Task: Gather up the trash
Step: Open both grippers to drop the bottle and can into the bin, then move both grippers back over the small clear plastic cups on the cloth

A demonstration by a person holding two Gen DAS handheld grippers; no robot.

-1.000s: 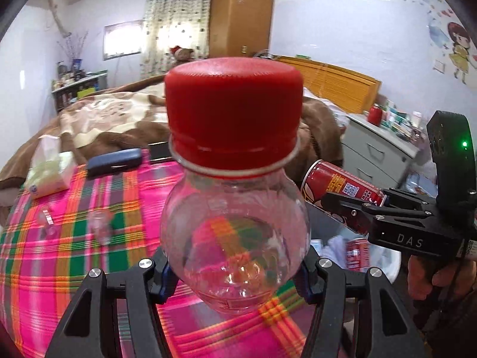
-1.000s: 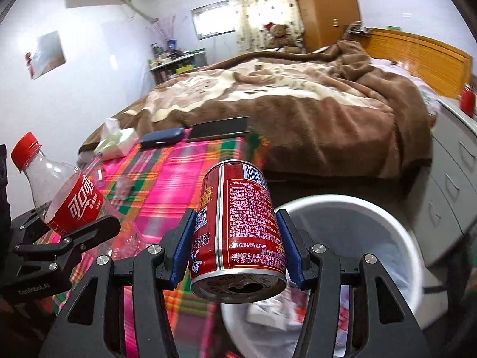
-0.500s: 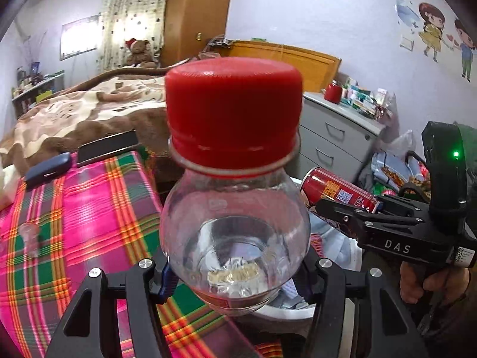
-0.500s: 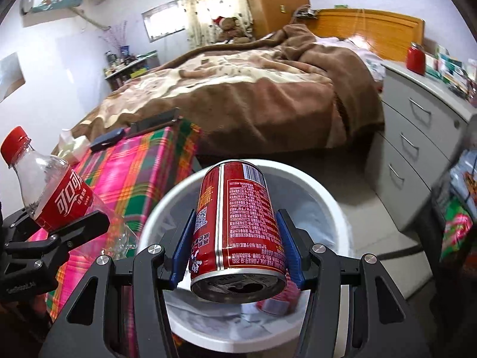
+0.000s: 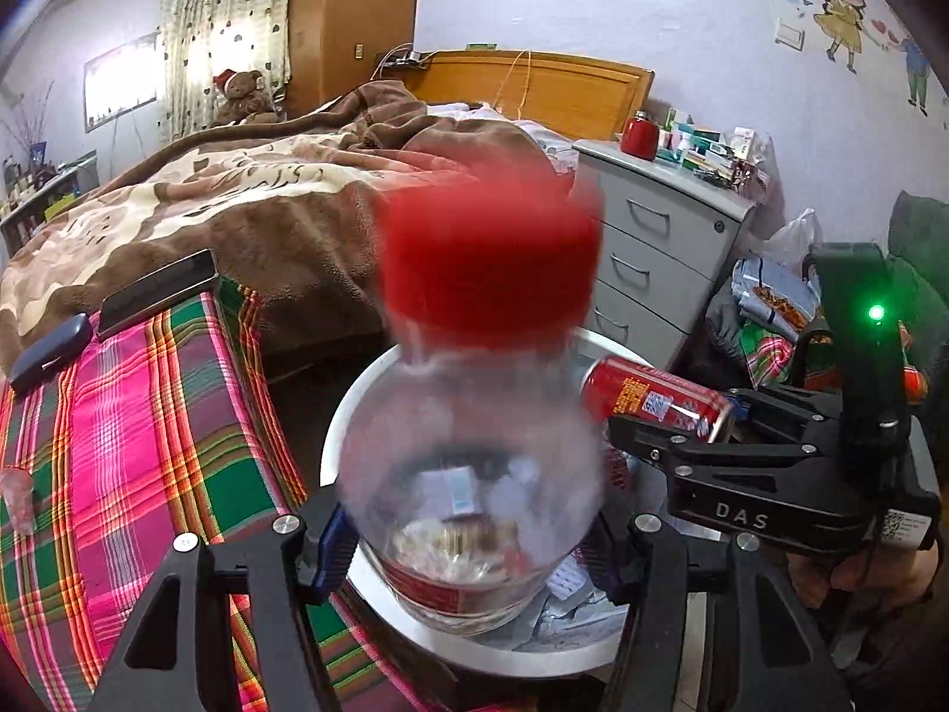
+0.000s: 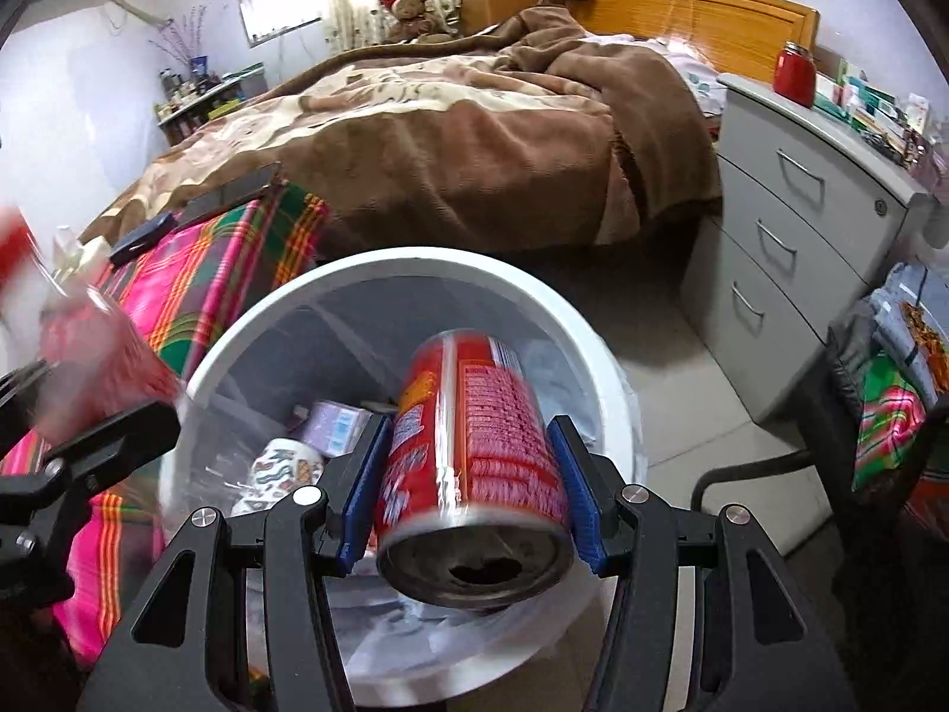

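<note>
**Left wrist view.** The left gripper (image 5: 465, 540) has one clear plastic bottle (image 5: 474, 463) between its jaws. The bottle has a red cap (image 5: 486, 273) and looks empty. The jaws have just been opening; the bottle is motion-blurred and a thin gap shows at each pad, so the pads do not seem to press on it. Directly beyond and below the gripper is one white round bin (image 5: 356, 403), with crumpled paper scraps (image 5: 563, 581) visible in it. To the right, the right gripper (image 5: 670, 415), held by a hand (image 5: 860, 569), has one red can (image 5: 652, 400) over the far side of the bin. To the left is the bench (image 5: 148, 415) under a plaid cloth.

**Right wrist view.** The right gripper (image 6: 468, 486) has the can (image 6: 474, 445) between its blue pads, open end toward the camera, tilted and blurred. I cannot tell whether the pads press on it. The bin (image 6: 593, 344) is right under and ahead of the gripper, lined with a pale bag. It holds one patterned paper cup (image 6: 279, 469), one pale lilac packet (image 6: 341, 427) and some white scraps. To the left, the left gripper (image 6: 89, 445) has the blurred bottle (image 6: 89, 368) at the bin's edge. The bench (image 6: 196, 285) carries two dark flat things at its far end. To the right, a grey chest (image 6: 789, 225) has three drawers, with one red jar (image 6: 795, 71) on top.
</note>
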